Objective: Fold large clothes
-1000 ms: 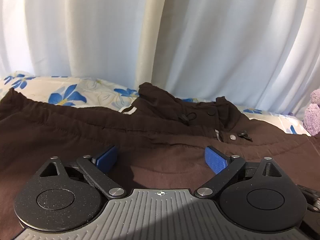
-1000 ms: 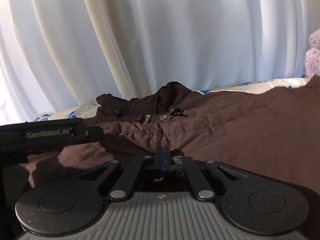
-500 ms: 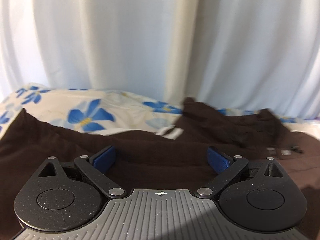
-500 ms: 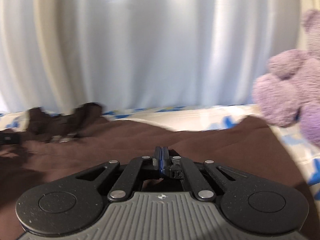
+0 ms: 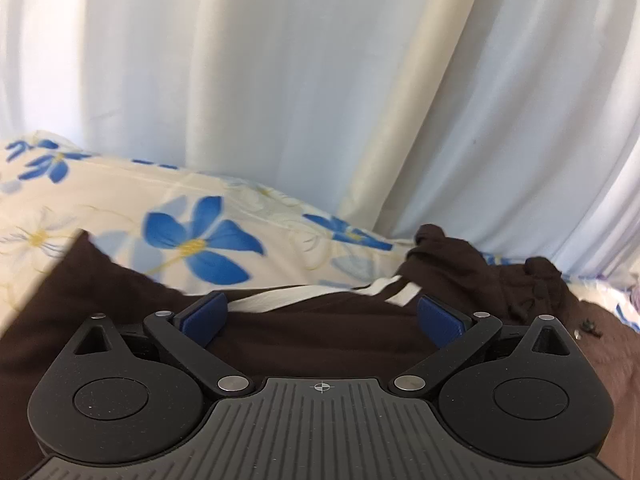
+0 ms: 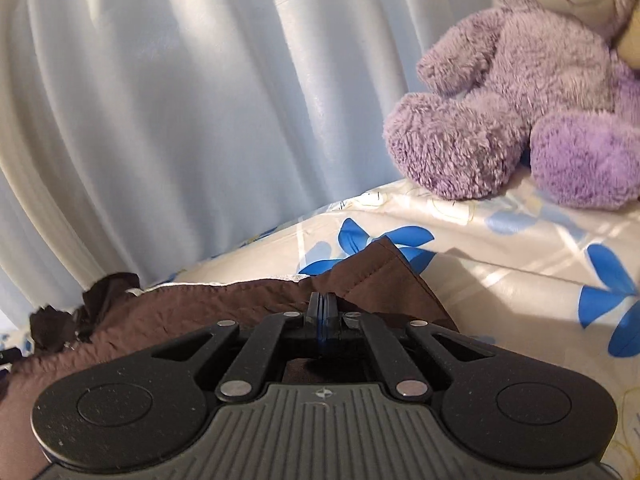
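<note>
A dark brown jacket (image 5: pixel 320 340) lies spread on a bed with a floral sheet (image 5: pixel 120 208). Its collar (image 5: pixel 480 276) is bunched at the far right in the left wrist view, with a white striped lining (image 5: pixel 320 298) showing. My left gripper (image 5: pixel 322 316) is open, low over the jacket's cloth, holding nothing. In the right wrist view my right gripper (image 6: pixel 323 308) has its jaws closed together over the jacket (image 6: pixel 200 312) near its corner (image 6: pixel 384 264); whether cloth is pinched between them I cannot tell.
A purple teddy bear (image 6: pixel 520 92) sits on the floral sheet (image 6: pixel 500 280) at the far right. White curtains (image 5: pixel 320 80) hang right behind the bed, also in the right wrist view (image 6: pixel 180 100).
Both grippers have swung apart: the left view turned left, showing more floral sheet; the right view turned right, bringing the jacket's corner and the teddy bear into view. Jaw states are unchanged.
</note>
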A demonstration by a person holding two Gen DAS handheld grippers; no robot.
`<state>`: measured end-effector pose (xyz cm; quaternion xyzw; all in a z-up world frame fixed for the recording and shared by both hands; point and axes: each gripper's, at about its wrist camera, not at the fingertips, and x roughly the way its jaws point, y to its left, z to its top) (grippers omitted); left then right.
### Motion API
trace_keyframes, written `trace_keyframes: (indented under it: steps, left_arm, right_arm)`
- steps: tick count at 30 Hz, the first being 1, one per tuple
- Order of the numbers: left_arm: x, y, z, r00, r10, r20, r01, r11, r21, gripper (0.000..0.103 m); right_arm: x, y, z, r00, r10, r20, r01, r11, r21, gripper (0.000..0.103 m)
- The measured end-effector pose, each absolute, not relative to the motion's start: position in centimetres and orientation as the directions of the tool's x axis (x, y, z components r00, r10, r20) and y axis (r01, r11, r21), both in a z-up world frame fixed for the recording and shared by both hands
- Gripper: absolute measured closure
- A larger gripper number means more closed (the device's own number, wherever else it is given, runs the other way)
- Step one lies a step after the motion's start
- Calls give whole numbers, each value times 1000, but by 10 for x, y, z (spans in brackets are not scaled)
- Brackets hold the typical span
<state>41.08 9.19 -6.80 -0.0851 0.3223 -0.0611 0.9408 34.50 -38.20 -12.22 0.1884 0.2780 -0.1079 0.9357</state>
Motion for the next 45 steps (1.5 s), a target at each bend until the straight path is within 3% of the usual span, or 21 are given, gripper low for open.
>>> trace_keyframes:
  steps: [4,8,14,16,19,25,29,32,35,41,43,45]
  left_arm:
    - [392,117,-61,808,-107,-580,51,992,-112,0]
    - [394,140,-74,810,-176,-559,36,967,-253,0]
    - [361,160,-44,764,-222,-605,53,957,-284,0]
    - [329,181,-36,755,-237,-612,39,947,-319,0]
    - [281,216,-37,732,-259,-631,-22,915,-402,0]
    - [242,240,-66,654,-340,-676,-89,853,-514,0]
    - [241,245,-74,627,-420,-655,-100,791,-603,18]
    - [245,249,-77,627,-452,-634,-105,757,-644,18]
    - [250,249,-81,592,-521,-614,-107,705,-701,36]
    - [259,238,-86,563,-573,-595,-77,680,-729,38]
    - [260,238,-83,559,-594,-579,-65,664,-745,46]
    - [259,241,-79,560,-628,-541,-52,625,-779,61]
  right_arm:
    - [346,-377,-121,818,-113,-563,309,914,265,103]
    - [348,-375,-121,813,-122,-569,311,918,248,103]
    - [356,-346,-110,762,-245,-600,332,943,37,103]
    - [344,-327,-97,764,-281,-581,337,941,-11,95]
    - [303,-299,-75,837,-157,-523,243,965,98,92]
    - [253,-211,-66,809,103,-579,45,971,235,92]
    - [251,-165,-73,782,195,-592,-67,971,231,92]
    - [253,-151,-75,769,224,-599,-99,967,235,92]
    - [253,-147,-74,763,225,-605,-105,968,228,92]
    - [251,-148,-74,759,219,-614,-97,969,226,92]
    - [252,-145,-75,758,212,-618,-103,973,207,92]
    - [255,-141,-77,752,197,-629,-109,978,177,92]
